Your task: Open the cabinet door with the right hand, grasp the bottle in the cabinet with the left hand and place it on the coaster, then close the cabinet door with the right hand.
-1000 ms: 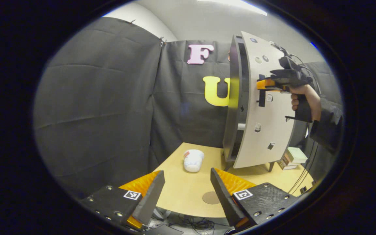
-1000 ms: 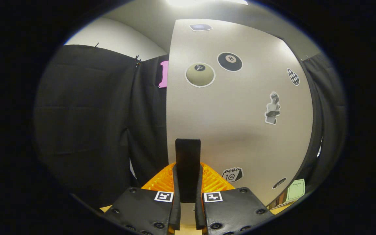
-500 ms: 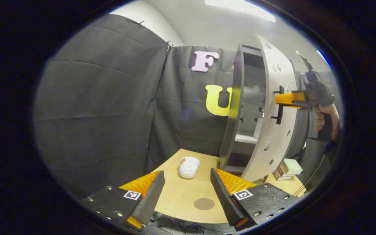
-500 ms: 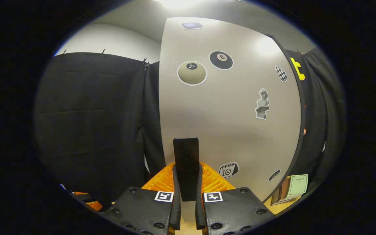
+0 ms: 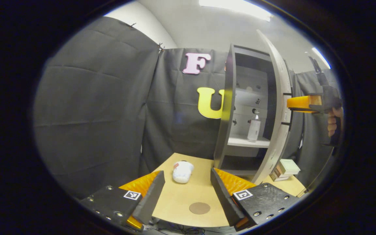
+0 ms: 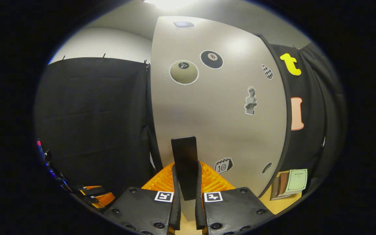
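In the left gripper view the grey cabinet (image 5: pixel 227 107) stands on the table with its door (image 5: pixel 281 98) swung wide. A clear bottle (image 5: pixel 254 129) stands upright on the middle shelf. The round brown coaster (image 5: pixel 199 208) lies near the table's front edge, between my left gripper's (image 5: pixel 185 191) open fingers. My right gripper (image 5: pixel 289 103), held by a hand, is clamped on the door's handle. In the right gripper view the right gripper (image 6: pixel 186 182) is shut on the black handle (image 6: pixel 184 161) of the stickered door (image 6: pixel 217 107).
A white crumpled bag (image 5: pixel 182 171) lies on the wooden table (image 5: pixel 181 199) left of the cabinet. Stacked books (image 5: pixel 284 169) sit behind the door's lower edge, also seen as books (image 6: pixel 289 187) in the right gripper view. Black cloth walls surround the table.
The right gripper has pulled the door from nearly closed to wide open, exposing the shelves and the bottle. The left gripper has stayed open and shifted only slightly.
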`<state>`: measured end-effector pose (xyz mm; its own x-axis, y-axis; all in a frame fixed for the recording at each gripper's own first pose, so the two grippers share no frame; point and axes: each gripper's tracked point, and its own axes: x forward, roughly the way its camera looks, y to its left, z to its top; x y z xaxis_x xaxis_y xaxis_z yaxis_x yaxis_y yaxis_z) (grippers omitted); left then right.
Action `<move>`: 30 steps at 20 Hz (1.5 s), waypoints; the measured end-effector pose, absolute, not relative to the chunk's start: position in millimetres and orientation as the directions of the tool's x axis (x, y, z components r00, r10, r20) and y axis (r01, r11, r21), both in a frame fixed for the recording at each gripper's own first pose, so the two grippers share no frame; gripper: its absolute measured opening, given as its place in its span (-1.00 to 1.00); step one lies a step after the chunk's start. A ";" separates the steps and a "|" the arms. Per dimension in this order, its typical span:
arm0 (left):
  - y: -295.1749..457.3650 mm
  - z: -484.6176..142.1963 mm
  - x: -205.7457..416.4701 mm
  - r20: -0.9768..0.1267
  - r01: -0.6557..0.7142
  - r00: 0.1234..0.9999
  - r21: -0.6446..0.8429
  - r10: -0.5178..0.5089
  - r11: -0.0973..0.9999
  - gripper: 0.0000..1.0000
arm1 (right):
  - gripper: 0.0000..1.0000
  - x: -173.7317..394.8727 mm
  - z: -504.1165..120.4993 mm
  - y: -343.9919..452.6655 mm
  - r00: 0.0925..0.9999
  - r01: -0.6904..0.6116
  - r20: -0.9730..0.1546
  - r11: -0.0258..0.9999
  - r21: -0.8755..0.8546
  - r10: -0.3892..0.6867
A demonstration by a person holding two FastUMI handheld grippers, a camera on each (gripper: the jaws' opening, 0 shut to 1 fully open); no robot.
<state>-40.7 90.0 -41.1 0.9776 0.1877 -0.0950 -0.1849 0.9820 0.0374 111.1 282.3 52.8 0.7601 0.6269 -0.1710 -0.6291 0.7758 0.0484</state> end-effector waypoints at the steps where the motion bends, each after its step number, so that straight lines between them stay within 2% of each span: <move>1: 85.4 -39.6 -38.6 -0.096 -0.172 0.980 0.039 0.175 0.984 0.70 | -0.60 108.7 52.9 279.3 0.760 -0.628 -0.172 0.776 0.060 0.627; 10: 21.8 -44.6 -3.3 -0.134 -0.007 0.991 0.059 0.015 0.998 0.70 | -0.60 98.4 55.2 240.7 0.806 -0.566 -0.142 0.818 0.103 0.575; 11: 14.3 -44.7 0.7 -0.135 0.008 0.991 0.060 0.000 0.998 0.76 | -0.60 97.5 55.3 237.7 0.808 -0.562 -0.139 0.820 0.110 0.572; 14: -9.2 -43.6 13.4 -0.139 0.064 0.989 0.053 -0.056 0.997 0.70 | -0.61 96.9 55.0 226.8 0.819 -0.544 -0.146 0.832 0.112 0.555; 15: -15.4 -43.4 17.3 -0.140 0.077 0.988 0.052 -0.069 0.996 0.76 | -0.62 94.7 55.6 224.3 0.824 -0.538 -0.143 0.837 0.103 0.547; 18: -28.4 -50.0 27.1 -0.156 0.103 0.983 0.038 -0.095 0.994 0.70 | -0.63 93.7 56.6 215.5 0.837 -0.516 -0.145 0.850 0.111 0.527; 21: -41.6 -55.9 29.4 -0.171 0.126 0.978 0.010 -0.122 0.992 0.74 | -0.65 93.8 56.1 211.2 0.842 -0.496 -0.148 0.852 0.166 0.519; 29: -65.6 -59.8 43.2 -0.176 0.181 0.968 0.010 -0.177 0.983 0.77 | -0.63 98.0 58.5 179.4 0.906 -0.377 -0.135 0.909 0.176 0.401; 30: -70.1 -62.6 47.8 -0.179 0.189 0.966 0.011 -0.184 0.982 0.75 | -0.68 98.8 58.5 174.9 0.912 -0.361 -0.137 0.915 0.178 0.386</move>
